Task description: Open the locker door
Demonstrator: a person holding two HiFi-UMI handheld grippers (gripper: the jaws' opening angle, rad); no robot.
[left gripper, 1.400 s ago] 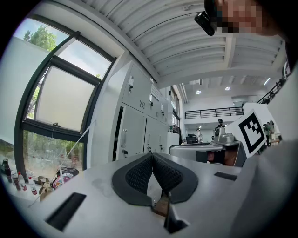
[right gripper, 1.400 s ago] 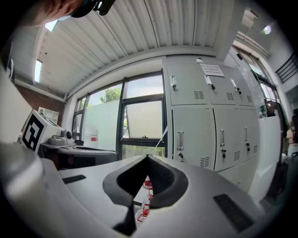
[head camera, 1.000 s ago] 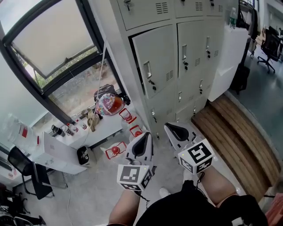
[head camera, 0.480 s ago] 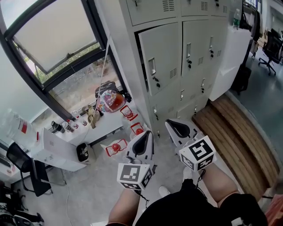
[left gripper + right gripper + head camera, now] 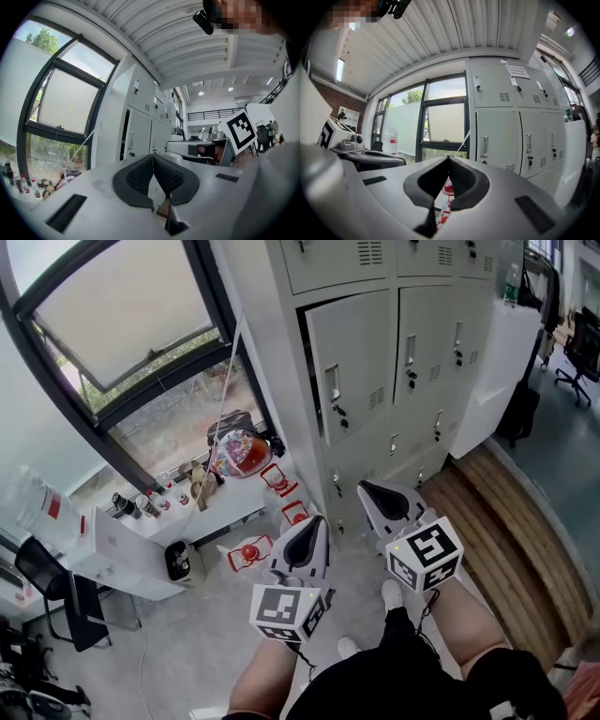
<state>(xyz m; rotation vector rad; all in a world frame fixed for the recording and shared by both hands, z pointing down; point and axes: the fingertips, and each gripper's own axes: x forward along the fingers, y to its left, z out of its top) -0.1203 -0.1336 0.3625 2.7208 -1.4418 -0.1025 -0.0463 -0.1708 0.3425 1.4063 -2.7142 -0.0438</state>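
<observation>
Beside the lockers (image 5: 364, 362), a cluttered table (image 5: 225, 505) stands.

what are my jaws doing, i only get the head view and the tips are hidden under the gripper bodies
Observer: In the left gripper view, the left gripper has its jaws shut tip to tip, with nothing between them.
Operator: and the right one
Observer: The right gripper view shows the right gripper shut as well, and empty.
Operator: anything on the top row of lockers, my view cuts it off
Observer: Yes, the right gripper view shows a paper notice stuck near the top of an upper locker door.
</observation>
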